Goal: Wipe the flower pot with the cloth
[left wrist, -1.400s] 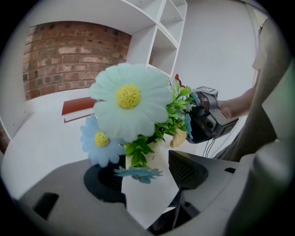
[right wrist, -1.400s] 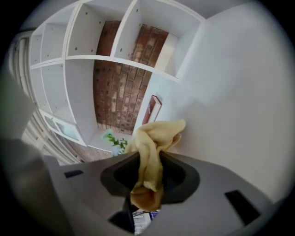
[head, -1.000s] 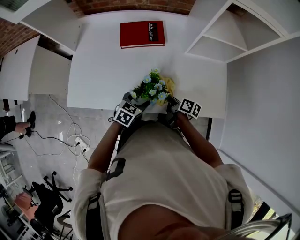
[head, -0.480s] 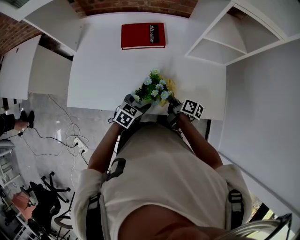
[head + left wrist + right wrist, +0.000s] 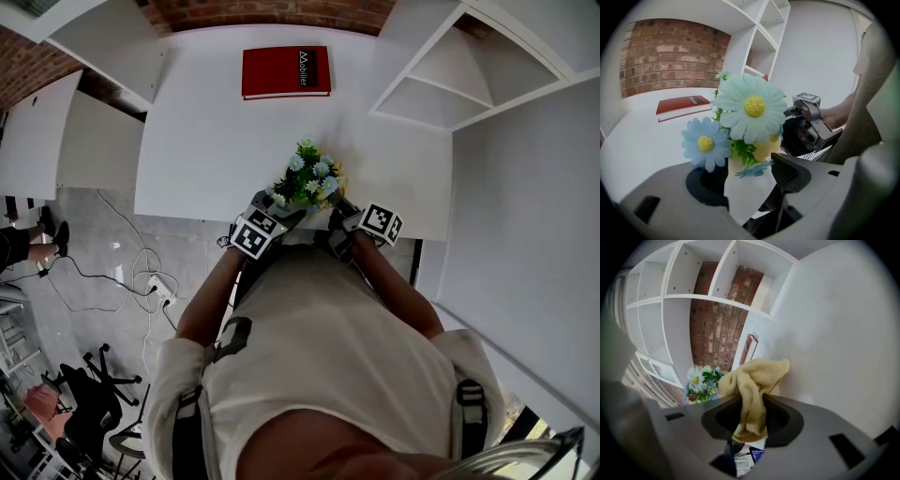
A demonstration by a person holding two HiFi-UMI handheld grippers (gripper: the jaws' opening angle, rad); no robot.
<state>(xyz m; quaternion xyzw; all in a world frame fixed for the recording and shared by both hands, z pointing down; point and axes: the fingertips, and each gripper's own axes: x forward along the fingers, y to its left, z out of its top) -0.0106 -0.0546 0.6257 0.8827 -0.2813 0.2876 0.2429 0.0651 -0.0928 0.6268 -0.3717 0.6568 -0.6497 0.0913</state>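
The left gripper (image 5: 279,216) has its jaws set wide and pressed on either side of the flower pot (image 5: 749,187) — a plain white, smooth pot that narrows toward its base, with no label or print on the side that shows. It is held upright at the near edge of the white table (image 5: 206,141), close in front of the person's chest; whether its base touches the tabletop cannot be told. Out of it rises a bunch of artificial daisies (image 5: 750,112), pale blue and whitish petals round yellow centres, with dark green leaves beneath. Just right of the blooms, against the far side of the pot's rim, lies the cloth (image 5: 752,385), a soft mustard-yellow rag bunched into folds. The right gripper (image 5: 750,420) pinches the cloth's lower end between its pads; its jaws have just opened a touch, with the rag clamped between them and its loose top flopping over. Each gripper carries a cube of black-and-white square markers, the left cube (image 5: 251,234) and the right cube (image 5: 380,223) either side of the bouquet. Farther back on the table lies a red book (image 5: 286,71) — its cover bears white lettering that looks like "Mobilier", though it is small.
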